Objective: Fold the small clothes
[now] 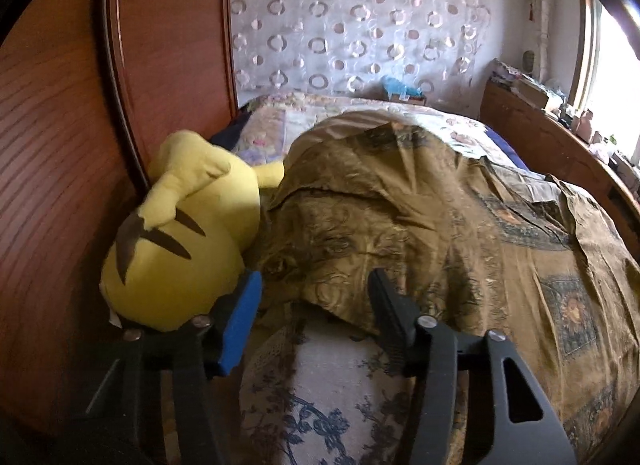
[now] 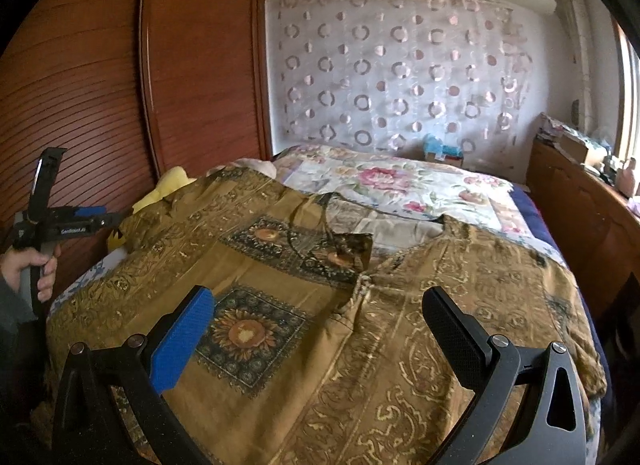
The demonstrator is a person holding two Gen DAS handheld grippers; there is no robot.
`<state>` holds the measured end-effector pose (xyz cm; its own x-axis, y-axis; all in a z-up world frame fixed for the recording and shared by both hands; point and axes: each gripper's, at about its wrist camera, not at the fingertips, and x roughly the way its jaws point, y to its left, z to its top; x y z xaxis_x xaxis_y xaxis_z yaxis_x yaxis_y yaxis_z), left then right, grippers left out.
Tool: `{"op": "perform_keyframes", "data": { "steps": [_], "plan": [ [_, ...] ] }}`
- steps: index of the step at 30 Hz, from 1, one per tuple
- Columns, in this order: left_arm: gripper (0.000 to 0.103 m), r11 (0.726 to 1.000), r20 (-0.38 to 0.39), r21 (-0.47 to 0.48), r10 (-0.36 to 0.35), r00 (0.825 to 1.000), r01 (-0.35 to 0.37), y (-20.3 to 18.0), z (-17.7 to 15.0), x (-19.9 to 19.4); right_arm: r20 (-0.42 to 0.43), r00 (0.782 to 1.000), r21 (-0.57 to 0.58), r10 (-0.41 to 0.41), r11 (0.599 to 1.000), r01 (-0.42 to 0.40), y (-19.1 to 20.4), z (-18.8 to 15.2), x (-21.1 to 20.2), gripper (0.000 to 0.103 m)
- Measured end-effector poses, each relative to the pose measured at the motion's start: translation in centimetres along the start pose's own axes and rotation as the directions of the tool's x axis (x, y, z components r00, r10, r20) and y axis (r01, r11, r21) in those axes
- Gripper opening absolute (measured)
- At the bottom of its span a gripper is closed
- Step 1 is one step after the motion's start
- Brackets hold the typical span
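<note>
- Brown-gold patterned garment (image 2: 328, 305) lies spread over the near half of the bed (image 2: 532, 209), with sunflower squares on its left part and a scrolled border on its right.
- One corner of it is turned back near the middle, showing a small flap (image 2: 352, 249) with an orange motif.
- Along the left edge the garment bunches up into a rumpled hump (image 1: 380, 205), just beside a yellow plush toy (image 1: 180, 233) that leans against the reddish wooden wardrobe (image 1: 60, 185).
- Left tool (image 1: 314, 305) sits low at that left edge, its blue pad (image 1: 240, 329) touching the plush and its black finger (image 1: 390, 317) against the garment's hem; the jaws stand partly apart and I can't tell that any cloth is pinched between them.
- From the right-wrist view, a person's hand (image 2: 34, 269) grips the handle of that left tool at the far left.
- Right tool (image 2: 316, 321) hangs over the garment's middle with its jaws spread wide, nothing between them.
- Beyond the garment, a floral quilt (image 2: 400, 181) covers the far half of the bed, below a curtain (image 2: 400, 77) patterned with rings.
</note>
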<state>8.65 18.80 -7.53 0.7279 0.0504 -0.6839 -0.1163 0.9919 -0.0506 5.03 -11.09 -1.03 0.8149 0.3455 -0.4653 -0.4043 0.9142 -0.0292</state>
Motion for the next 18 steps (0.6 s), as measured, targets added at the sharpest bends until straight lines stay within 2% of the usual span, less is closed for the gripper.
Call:
{"op": "perform_keyframes", "data": {
  "steps": [5,9,10,18],
  "plan": [
    [0.039,0.999,-0.038,-0.019,-0.035,0.999,0.034,0.8,-0.5,1.0,-0.030,0.999,-0.002,0.030,1.000,-0.030,0.2,0.5,1.3,0.103],
    [0.010,0.998,-0.046,-0.020,-0.062,0.997,0.061,0.9,-0.5,1.4,-0.043,0.998,-0.007,0.041,0.999,-0.041,0.3,0.3,1.4,0.103],
    [0.007,0.997,-0.041,-0.023,-0.071,0.997,0.071,0.9,-0.4,1.2,-0.048,0.998,-0.008,0.042,0.999,-0.042,0.3,0.2,1.4,0.103],
    [0.004,0.996,0.045,0.034,-0.082,0.996,0.080,-0.9,1.6,-1.3,-0.059,0.998,-0.002,0.033,0.999,-0.033,0.5,-0.2,1.6,0.103]
  ]
}}
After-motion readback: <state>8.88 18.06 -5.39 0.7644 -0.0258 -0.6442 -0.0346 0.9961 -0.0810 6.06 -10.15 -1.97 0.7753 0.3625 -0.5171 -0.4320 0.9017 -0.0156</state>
